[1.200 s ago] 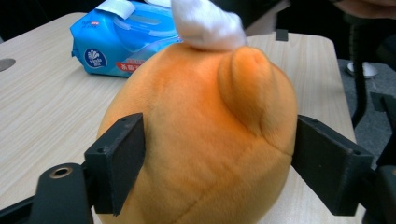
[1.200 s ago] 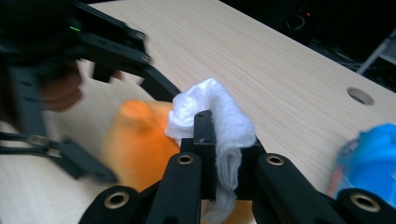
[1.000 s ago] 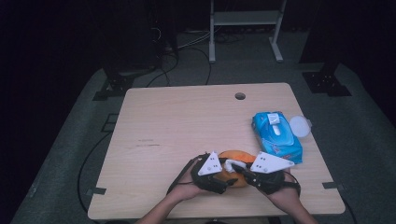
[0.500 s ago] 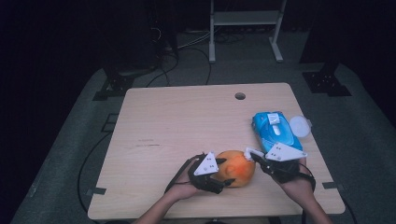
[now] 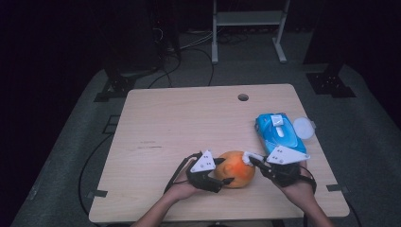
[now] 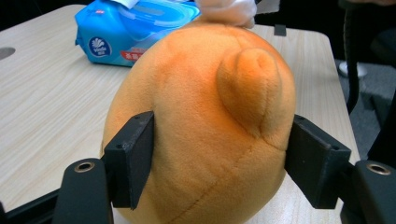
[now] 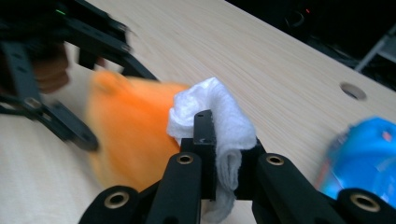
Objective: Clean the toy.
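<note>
The left gripper (image 5: 226, 174) is clamped on the orange plush toy (image 5: 235, 168) at the table's (image 5: 179, 118) near edge. The right gripper (image 5: 249, 158), jaws pinched tight on a white wipe (image 7: 219, 114), holds it against the toy's right side, near the blue wipes pack (image 5: 278, 131).

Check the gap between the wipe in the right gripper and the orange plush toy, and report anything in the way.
Nothing visible in the way. The right gripper is shut on a folded white wipe, which already meets the top of the orange plush toy. The left gripper clamps the toy's sides, clear of that spot.

The wooden table (image 5: 179, 123) carries an orange plush toy (image 5: 235, 169) and a blue wipes pack (image 5: 279, 133).
</note>
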A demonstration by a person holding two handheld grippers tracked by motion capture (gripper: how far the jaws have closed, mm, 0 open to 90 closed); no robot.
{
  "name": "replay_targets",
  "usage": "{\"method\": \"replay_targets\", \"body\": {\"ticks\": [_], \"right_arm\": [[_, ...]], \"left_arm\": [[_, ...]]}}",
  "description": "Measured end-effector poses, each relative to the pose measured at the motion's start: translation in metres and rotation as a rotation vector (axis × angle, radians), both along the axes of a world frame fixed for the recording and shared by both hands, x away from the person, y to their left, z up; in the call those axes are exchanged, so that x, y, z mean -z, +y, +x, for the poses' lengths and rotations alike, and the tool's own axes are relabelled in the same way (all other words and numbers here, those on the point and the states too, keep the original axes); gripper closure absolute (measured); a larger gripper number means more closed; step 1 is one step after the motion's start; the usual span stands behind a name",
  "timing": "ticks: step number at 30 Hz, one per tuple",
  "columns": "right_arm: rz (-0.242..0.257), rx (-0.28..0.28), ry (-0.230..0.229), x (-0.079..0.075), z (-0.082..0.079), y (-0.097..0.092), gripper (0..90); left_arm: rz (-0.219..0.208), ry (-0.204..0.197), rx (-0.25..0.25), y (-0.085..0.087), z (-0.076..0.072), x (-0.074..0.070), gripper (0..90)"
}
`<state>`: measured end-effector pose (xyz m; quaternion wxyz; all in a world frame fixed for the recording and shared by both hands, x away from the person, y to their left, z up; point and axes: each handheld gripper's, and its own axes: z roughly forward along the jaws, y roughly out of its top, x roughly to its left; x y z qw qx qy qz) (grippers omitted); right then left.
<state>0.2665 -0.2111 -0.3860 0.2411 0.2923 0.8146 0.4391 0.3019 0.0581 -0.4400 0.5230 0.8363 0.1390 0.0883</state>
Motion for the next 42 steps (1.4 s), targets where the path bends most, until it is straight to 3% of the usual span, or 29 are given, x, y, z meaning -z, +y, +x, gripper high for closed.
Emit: {"method": "replay_targets", "body": {"ticks": [2, 3, 6, 9, 11, 14, 16, 22, 27, 32, 36, 38, 40, 42], "right_arm": [[0.011, 0.038, 0.024, 0.004, 0.006, -0.011, 83.0], [0.014, 0.042, 0.033, 0.005, 0.007, -0.013, 82.9], [0.026, 0.036, 0.044, 0.006, 0.007, -0.011, 82.9], [0.032, 0.002, 0.042, 0.004, 0.002, 0.000, 82.9], [0.068, -0.069, 0.058, 0.003, -0.003, 0.010, 82.9], [0.050, -0.083, 0.048, 0.003, -0.005, 0.015, 82.9], [0.069, -0.086, 0.063, 0.003, -0.002, 0.012, 82.7], [0.075, -0.046, 0.114, 0.012, 0.010, -0.007, 82.5], [0.068, -0.009, 0.166, 0.023, 0.019, -0.017, 82.3], [0.070, -0.012, 0.166, 0.023, 0.018, -0.013, 82.3], [0.094, -0.023, 0.170, 0.023, 0.017, -0.007, 82.3], [0.098, -0.039, 0.158, 0.020, 0.016, -0.001, 82.3], [0.134, -0.086, 0.175, 0.018, 0.015, 0.010, 82.3], [0.120, -0.089, 0.163, 0.018, 0.015, 0.015, 82.3]], "left_arm": [[-0.019, 0.023, -0.009, 0.003, 0.003, 0.001, 29.8], [-0.031, 0.043, -0.019, 0.006, 0.006, 0.001, 29.7], [-0.040, 0.050, -0.025, 0.005, 0.007, 0.001, 29.3], [-0.040, 0.059, -0.037, 0.006, 0.008, 0.001, 29.1], [-0.047, 0.069, -0.046, 0.008, 0.010, 0.001, 28.9], [-0.049, 0.075, -0.047, 0.011, 0.011, 0.000, 28.7], [-0.057, 0.081, -0.051, 0.013, 0.012, 0.000, 28.8], [-0.070, 0.086, -0.064, 0.015, 0.014, 0.000, 28.9], [-0.095, 0.121, -0.069, 0.023, 0.018, 0.002, 28.4], [-0.093, 0.120, -0.075, 0.024, 0.018, 0.001, 27.8], [-0.083, 0.122, -0.088, 0.025, 0.020, -0.003, 17.1], [-0.080, 0.102, -0.076, 0.025, 0.019, -0.008, 14.3], [-0.069, 0.079, -0.079, 0.023, 0.016, -0.012, 13.3], [-0.060, 0.075, -0.078, 0.024, 0.017, -0.012, 15.2]]}}
